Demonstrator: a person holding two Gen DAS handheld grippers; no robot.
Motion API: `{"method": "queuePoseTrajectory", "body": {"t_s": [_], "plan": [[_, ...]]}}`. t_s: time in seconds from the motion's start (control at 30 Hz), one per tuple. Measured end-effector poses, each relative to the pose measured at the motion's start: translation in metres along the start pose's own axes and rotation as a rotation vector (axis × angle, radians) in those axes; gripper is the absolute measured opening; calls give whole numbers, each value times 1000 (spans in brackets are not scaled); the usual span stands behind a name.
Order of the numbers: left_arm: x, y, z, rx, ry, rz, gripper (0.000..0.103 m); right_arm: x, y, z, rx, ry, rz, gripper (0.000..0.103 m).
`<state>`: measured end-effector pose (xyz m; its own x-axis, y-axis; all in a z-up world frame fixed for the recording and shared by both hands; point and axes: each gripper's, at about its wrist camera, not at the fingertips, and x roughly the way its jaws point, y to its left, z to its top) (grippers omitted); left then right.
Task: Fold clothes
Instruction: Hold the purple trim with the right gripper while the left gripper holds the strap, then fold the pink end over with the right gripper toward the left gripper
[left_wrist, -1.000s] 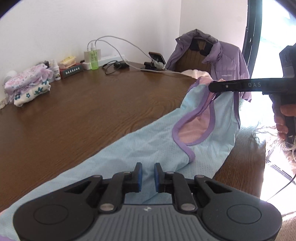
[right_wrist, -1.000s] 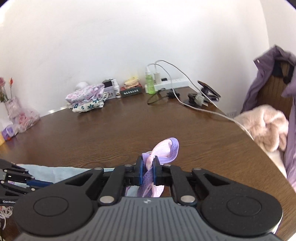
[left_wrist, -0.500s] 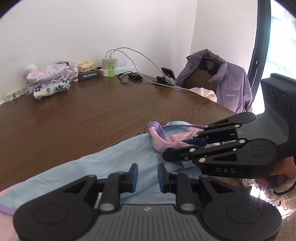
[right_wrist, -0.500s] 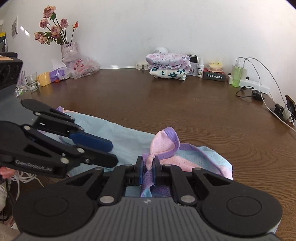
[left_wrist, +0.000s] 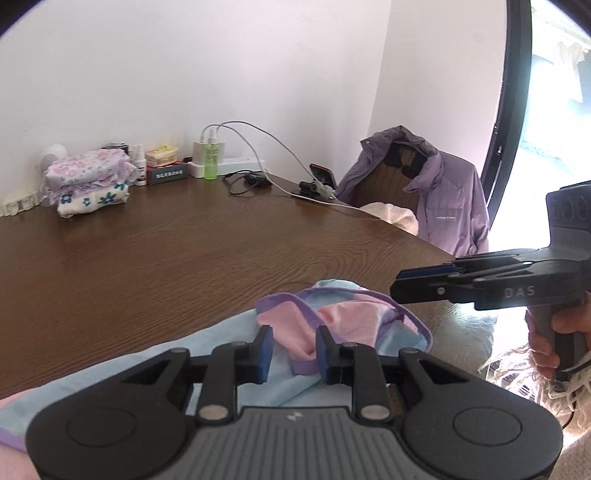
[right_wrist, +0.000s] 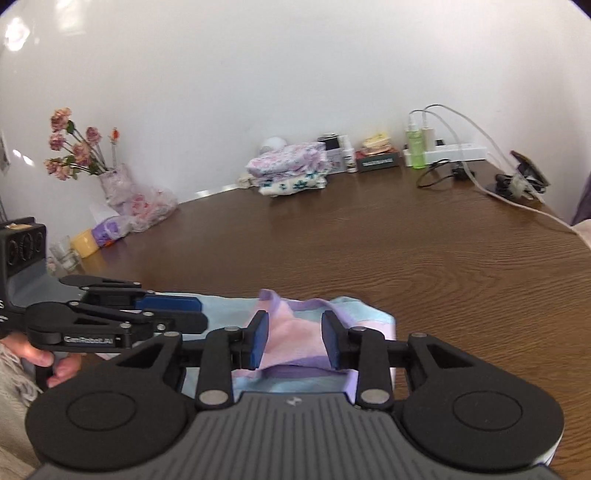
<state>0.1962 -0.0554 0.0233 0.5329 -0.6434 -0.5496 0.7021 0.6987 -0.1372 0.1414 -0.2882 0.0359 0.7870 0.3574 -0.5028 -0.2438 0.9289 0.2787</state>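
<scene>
A light blue garment (left_wrist: 236, 332) with purple trim and a pink lining lies along the near edge of the brown table (left_wrist: 184, 258). Its right end (right_wrist: 295, 325) is folded back over itself and rests flat. My left gripper (left_wrist: 293, 349) hovers just over the fold, open by a narrow gap and not pinching the cloth. My right gripper (right_wrist: 293, 338) has its jaws opening. The pink cloth lies below and between the pads, which do not press on it. From the left wrist view the right gripper (left_wrist: 421, 282) sits to the right of the fold. The left gripper (right_wrist: 184, 314) shows left of it in the right wrist view.
A stack of folded floral clothes (right_wrist: 291, 170) sits at the back by the wall, with small bottles, a power strip (right_wrist: 454, 151) and cables beside it. A phone on a stand (left_wrist: 321, 181) is at the right. A chair holds a purple jacket (left_wrist: 436, 195). A vase of flowers (right_wrist: 110, 177) stands at the left.
The right gripper carried the garment's trimmed end over to the left, laid it on the table and let go. It then drew back. The left gripper's gap widened slightly.
</scene>
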Motion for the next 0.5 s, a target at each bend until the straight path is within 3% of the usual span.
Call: {"method": "queuePoseTrajectory", "body": {"t_s": [0.07,0.17,0.2,0.23,0.5], "plan": [[11,-10,3,26,15,-22,20,2,-14,-3,21,14,-66,32],[27,-24,7,64,41,-50,6,13,-30,-9,77,51,-41,30],[32,-27,6,75,64,-33,4,18,-30,-10,86,64,-20,12],[35,-29,3,84,82,-17,3,22,-31,-11,95,76,1,3],[40,-8,-10,2,110,47,5,50,-22,-13,85,112,86,2]]}}
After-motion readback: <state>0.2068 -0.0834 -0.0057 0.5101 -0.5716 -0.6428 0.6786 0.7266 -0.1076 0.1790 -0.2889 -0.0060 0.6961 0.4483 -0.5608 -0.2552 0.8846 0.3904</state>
